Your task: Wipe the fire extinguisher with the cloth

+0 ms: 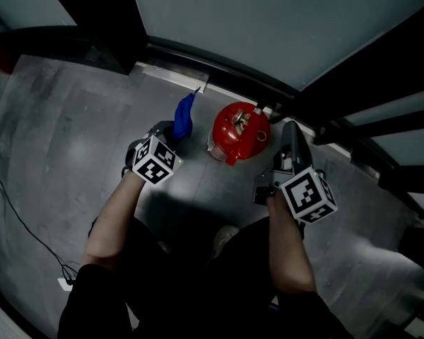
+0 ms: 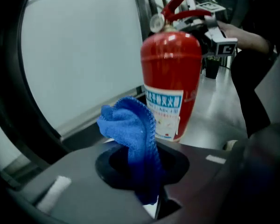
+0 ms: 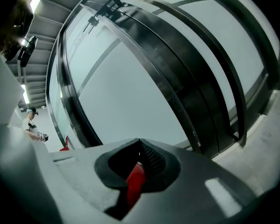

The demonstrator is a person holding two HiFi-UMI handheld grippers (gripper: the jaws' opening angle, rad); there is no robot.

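A red fire extinguisher stands upright on the grey floor beside a glass wall. In the left gripper view its body carries a white label. My left gripper is shut on a blue cloth, which stands up from the jaws just left of the cylinder, apart from it. From the left gripper itself, the cloth bunches above the jaws. My right gripper reaches the extinguisher's top from the right. Its jaws are shut on the red handle.
Dark window frames and a white threshold strip run behind the extinguisher. A black cable and a white plug lie on the floor at the left. My shoe is just below the extinguisher. A potted plant stands further off.
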